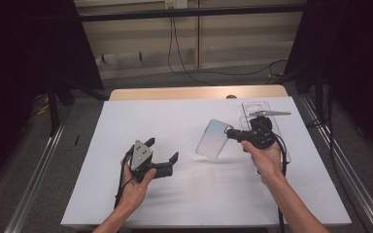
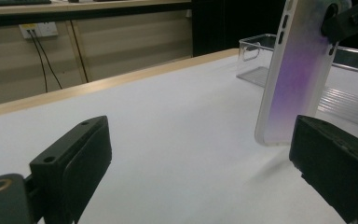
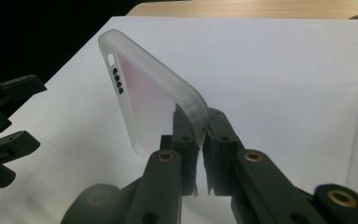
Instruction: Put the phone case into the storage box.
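Holding the phone case (image 1: 213, 139) by one end, right gripper (image 1: 231, 133) clamped shut; left gripper (image 1: 162, 153) wide open, empty, left of it.

Black two-jaw grippers (image 1: 162, 156), brass-ringed screw holes, grey triangular plate, trailing black cables, bare forearms

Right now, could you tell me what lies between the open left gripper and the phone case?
Nothing: the high view shows only bare white table between the left gripper and the phone case.
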Motion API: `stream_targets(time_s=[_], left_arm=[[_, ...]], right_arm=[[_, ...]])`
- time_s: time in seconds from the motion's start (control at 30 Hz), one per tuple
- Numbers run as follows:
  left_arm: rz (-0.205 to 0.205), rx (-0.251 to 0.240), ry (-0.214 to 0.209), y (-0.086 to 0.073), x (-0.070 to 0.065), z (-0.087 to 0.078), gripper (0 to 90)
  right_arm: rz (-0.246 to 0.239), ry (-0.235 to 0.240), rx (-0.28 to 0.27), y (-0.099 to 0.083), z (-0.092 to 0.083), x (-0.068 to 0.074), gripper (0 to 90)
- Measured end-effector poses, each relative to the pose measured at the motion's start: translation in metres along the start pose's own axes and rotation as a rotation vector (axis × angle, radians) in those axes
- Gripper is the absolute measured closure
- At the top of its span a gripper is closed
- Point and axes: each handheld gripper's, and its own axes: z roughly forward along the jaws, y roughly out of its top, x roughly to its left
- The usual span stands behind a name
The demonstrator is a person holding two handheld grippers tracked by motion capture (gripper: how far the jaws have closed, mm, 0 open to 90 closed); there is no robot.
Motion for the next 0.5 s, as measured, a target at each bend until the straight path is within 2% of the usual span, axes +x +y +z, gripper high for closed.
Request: stream_targets(time_s=[0.03,0.2,0.33,0.4,0.43,0.5], left_arm=[[0.011,0.003,0.0,-0.001,0.002,-0.002,5.5],[0.007,-0.008,-0.002,-0.002,0.007,-0.009,3.8],[0.019,-0.011,-0.003,-0.003,0.011,-0.017,3.5],[0.026,-0.011,0.0,-0.005,0.015,-0.022,3.1],[0.025,-0.012,0.015,-0.006,0.017,-0.024,2.9],[0.014,-0.01,0.022,-0.007,0.022,-0.028,2.9]], right_arm=[[-0.001,-0.006,-0.001,0.0,-0.001,0.0,84.2],[-0.017,-0.027,-0.046,-0.001,-0.005,-0.001,84.2],[-0.025,-0.038,-0.042,0.001,-0.005,-0.002,84.2],[-0.021,-0.045,-0.047,0.002,-0.007,-0.004,84.2],[-0.023,-0.052,-0.05,0.003,-0.008,-0.005,84.2],[-0.02,-0.06,-0.06,0.005,-0.01,-0.007,84.2]])
